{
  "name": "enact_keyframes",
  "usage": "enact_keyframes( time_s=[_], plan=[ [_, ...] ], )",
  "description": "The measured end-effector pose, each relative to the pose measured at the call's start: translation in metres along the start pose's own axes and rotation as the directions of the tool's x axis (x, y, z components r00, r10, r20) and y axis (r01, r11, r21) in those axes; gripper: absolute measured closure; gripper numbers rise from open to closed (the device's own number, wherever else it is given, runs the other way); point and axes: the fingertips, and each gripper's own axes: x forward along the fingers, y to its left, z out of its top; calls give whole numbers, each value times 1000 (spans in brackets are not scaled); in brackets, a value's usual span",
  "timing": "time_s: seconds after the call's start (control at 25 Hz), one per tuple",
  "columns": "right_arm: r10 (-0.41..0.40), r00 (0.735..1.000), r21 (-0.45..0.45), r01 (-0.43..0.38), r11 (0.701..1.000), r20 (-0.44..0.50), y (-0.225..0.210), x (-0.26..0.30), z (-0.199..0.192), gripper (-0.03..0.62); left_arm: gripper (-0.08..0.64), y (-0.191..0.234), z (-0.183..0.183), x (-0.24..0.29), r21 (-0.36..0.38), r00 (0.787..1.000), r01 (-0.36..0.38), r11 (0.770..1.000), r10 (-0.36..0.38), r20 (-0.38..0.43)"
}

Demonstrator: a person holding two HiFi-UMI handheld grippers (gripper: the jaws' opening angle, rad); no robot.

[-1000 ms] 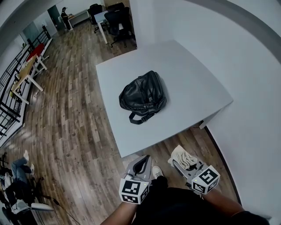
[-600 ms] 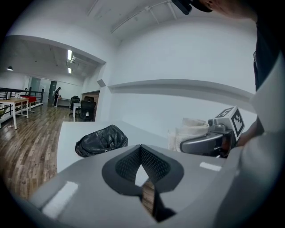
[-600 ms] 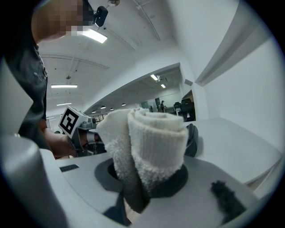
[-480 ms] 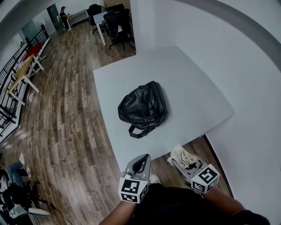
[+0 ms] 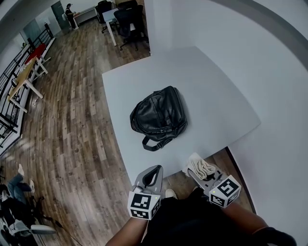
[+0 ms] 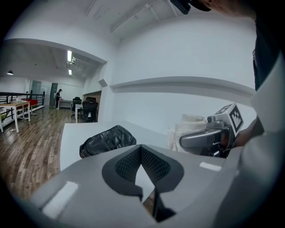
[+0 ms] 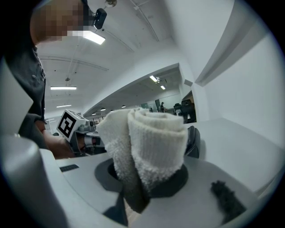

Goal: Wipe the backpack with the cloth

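The cloth [image 7: 151, 133] is clamped in the right gripper [image 7: 149, 176], the left gripper [image 6: 141, 150] is closed empty, and the backpack [image 5: 158, 115] is judged unwiped.

There is one backpack [image 5: 158, 114], one cloth [image 5: 201, 168] and one white table [image 5: 216, 96]. Two grippers show, a left gripper [image 5: 153, 175] and a right gripper [image 5: 199, 174], and each carries one marker cube, the left cube [image 5: 143, 205] and the right cube [image 5: 224, 190], making two. Far back there is one person [image 5: 68, 10], and a cluster of black chairs [image 5: 126, 19] bunched too tightly to count.
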Motion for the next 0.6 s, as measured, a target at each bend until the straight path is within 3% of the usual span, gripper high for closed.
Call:
enact_keyframes(
  time_s=[0.36, 0.6],
  plan=[
    [11, 1000, 30, -11, 999, -4, -26, 5, 0, 503, 554, 3, 7, 11, 15, 999, -29, 999, 29, -15],
    [58, 998, 20, -58, 998, 10, -49, 23, 14, 503, 554, 11, 8, 19, -1, 995, -95, 995, 95, -28]
  ],
)
